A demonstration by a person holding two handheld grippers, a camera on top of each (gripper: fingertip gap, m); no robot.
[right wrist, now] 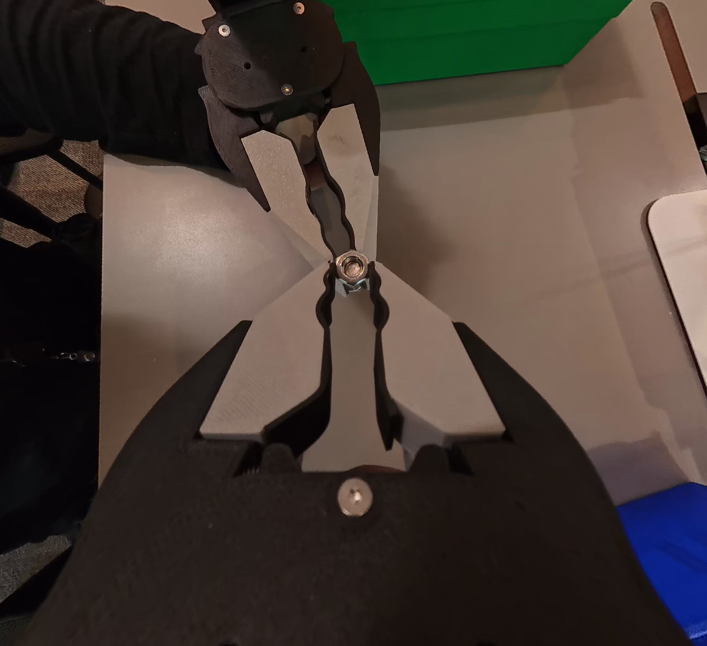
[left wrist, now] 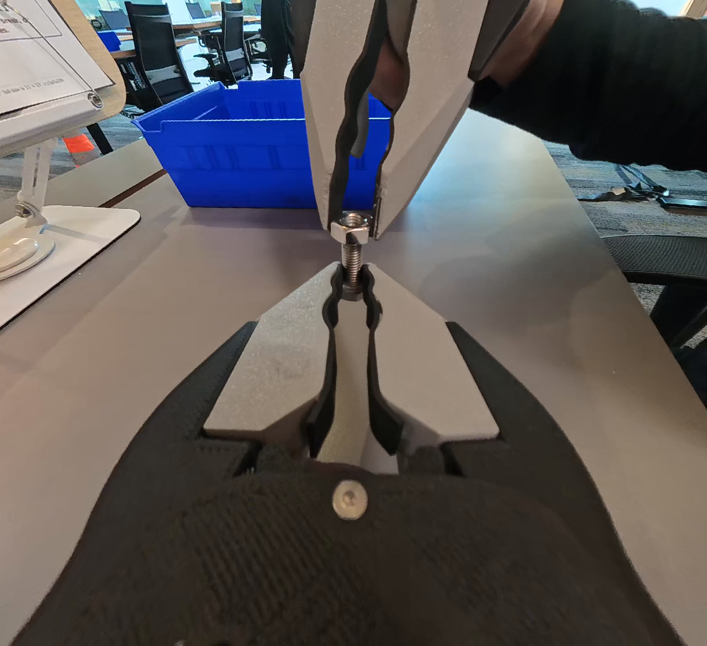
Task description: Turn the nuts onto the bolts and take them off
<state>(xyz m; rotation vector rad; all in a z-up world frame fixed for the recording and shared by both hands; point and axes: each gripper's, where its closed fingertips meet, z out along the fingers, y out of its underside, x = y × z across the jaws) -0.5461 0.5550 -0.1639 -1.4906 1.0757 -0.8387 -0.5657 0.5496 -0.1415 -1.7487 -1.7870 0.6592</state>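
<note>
Your table (left wrist: 497,245) carries a blue bin (left wrist: 237,153) behind the work and a green bin (right wrist: 478,23) on the far side; a white stand (left wrist: 46,229) sits at one edge.

Your left gripper (left wrist: 352,275) is clenched on the bolt (left wrist: 351,258), gripping it low on the shank near the head, threads pointing up clear of the table. Your right gripper (right wrist: 350,275) comes down from above and is clenched on the nut (left wrist: 350,227), which sits at the top end of the bolt, threaded end visible through its bore in the right wrist view.

Risks, as judged:
- Cross-threading, if you turn while the nut is tilted against the bolt axis.
- The bolt turning in the left fingertips, since they grip round shank.
- The nut dropping and rolling off the table, if the right fingers release before threads have caught.
</note>
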